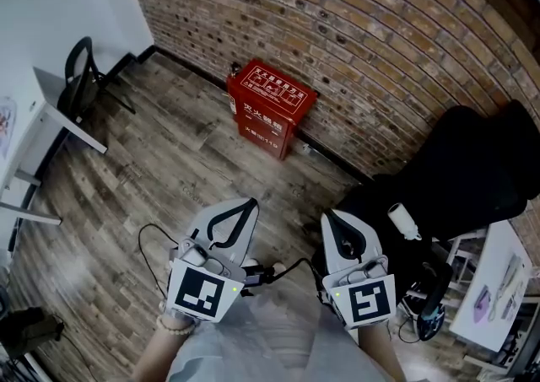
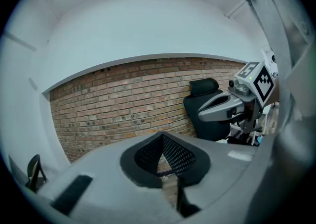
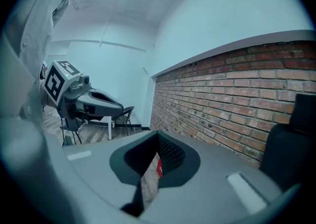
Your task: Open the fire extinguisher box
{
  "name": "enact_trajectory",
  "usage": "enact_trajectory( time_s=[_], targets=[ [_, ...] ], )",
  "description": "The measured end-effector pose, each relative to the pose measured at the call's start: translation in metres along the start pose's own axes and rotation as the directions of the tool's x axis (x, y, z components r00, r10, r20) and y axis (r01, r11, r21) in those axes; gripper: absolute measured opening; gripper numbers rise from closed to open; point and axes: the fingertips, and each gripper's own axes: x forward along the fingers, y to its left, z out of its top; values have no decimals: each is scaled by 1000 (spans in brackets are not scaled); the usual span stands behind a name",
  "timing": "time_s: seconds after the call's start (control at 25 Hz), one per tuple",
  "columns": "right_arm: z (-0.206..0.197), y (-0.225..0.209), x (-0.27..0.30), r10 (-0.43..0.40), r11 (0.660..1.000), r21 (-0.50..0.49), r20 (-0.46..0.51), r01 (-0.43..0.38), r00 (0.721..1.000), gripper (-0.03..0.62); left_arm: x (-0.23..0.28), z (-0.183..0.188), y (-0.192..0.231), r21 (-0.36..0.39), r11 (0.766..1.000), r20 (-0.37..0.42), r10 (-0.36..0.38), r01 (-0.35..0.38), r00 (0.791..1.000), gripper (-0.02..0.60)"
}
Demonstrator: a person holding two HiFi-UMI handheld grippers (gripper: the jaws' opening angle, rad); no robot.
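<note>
The red fire extinguisher box (image 1: 270,109) stands on the wooden floor against the brick wall (image 1: 363,26), its lid down. Both grippers are held low and near the body, well short of the box. My left gripper (image 1: 250,202) points toward it with its jaws together and nothing between them. My right gripper (image 1: 328,217) is beside it, also shut and empty. In the left gripper view, the closed jaws (image 2: 162,136) face the brick wall, with the right gripper (image 2: 222,108) off to the side. In the right gripper view, a sliver of the red box (image 3: 159,167) shows through the gap behind the closed tips (image 3: 158,135).
A black office chair (image 1: 472,169) stands at the right by the wall, with a white bottle (image 1: 403,222) near it. A white table (image 1: 499,287) with papers is at the far right. A black chair (image 1: 80,77) and a white desk (image 1: 52,115) are at the left.
</note>
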Motion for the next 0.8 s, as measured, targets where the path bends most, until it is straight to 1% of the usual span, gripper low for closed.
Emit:
enact_trajectory(
  time_s=[0.24, 0.64, 0.8],
  targets=[
    [4, 6, 0, -1, 1000, 9, 10, 1, 1000, 6, -4, 1, 6, -1, 1000, 14, -8, 8, 1000, -2],
    [12, 19, 4, -34, 999, -10, 23, 34, 999, 6, -16, 0, 21, 14, 1000, 42, -11, 11, 999, -2],
    [17, 26, 7, -51, 998, -25, 32, 52, 998, 6, -24, -3, 28, 7, 1000, 47, -11, 11, 999, -2]
  ],
)
